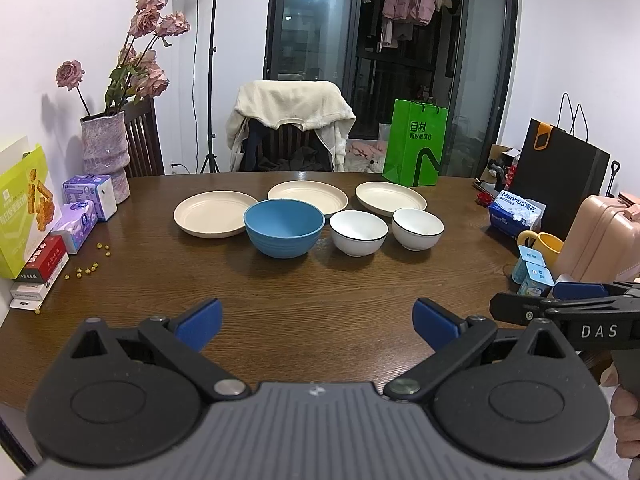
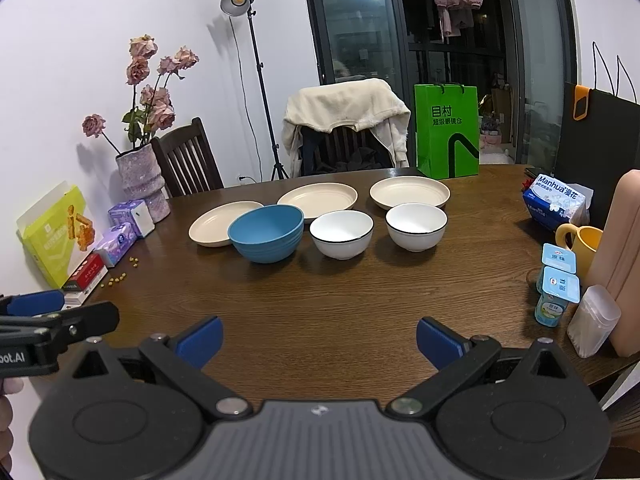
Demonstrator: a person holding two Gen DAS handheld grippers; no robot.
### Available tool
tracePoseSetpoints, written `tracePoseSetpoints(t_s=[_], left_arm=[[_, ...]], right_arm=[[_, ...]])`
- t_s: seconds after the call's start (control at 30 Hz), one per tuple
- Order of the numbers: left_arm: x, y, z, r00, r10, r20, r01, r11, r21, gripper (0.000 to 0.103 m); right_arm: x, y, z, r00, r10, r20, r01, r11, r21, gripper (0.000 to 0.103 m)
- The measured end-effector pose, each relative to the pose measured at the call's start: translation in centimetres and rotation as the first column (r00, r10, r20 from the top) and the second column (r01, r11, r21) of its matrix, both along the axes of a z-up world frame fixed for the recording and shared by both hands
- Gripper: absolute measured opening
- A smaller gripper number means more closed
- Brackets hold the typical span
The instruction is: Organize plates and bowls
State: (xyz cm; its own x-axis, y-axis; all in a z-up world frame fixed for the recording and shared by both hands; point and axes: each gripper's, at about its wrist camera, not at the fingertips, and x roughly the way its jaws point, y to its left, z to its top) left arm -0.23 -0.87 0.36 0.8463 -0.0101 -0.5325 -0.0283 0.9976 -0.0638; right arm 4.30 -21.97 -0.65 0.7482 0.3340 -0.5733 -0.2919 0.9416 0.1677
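Blue rubbery pads tip the black jointed fingers of both tools: the left gripper (image 1: 317, 326) and the right gripper (image 2: 319, 342) each hover over the near edge of the table (image 1: 320, 288) with jaws spread wide and nothing between them. The table is dark brown wood with a visible grain, its far edge curved. Past the bare middle stands a row of three bowls: a ribbed matte blue bowl (image 1: 284, 227) toward the left, a glossy white bowl with a thin dark rim (image 1: 358, 232) in the centre, and a second white bowl (image 1: 417, 228) of the same kind toward the right, each standing apart from its neighbour. Behind them lie three shallow cream plates with ridged rims: the left plate (image 1: 212, 213), which the blue bowl partly hides, the middle plate (image 1: 307, 194), and the right plate (image 1: 390, 197). Along the left edge sit boxes, purple tissue packs (image 1: 86, 208) and scattered small yellow beads (image 1: 86, 270); a rough mottled vase (image 1: 106, 152) of dried pink roses stands at the far left corner. Near the right edge are a yellow mug (image 1: 544, 244) and foil-lidded yoghurt cups (image 1: 534, 272). A glossy green paper bag (image 1: 414, 142) stands at the far edge.
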Motion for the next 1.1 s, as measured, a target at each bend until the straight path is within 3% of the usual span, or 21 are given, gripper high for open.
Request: tracePoseSetpoints(t_s=[1.1], left_arm=[[0.11, 0.2, 0.56, 1.0, -0.002, 0.012, 0.002, 1.0, -0.012, 0.103]], right_arm=[[-0.29, 0.36, 0.27, 1.0, 0.003, 0.005, -0.003, 1.0, -0.006, 0.103]])
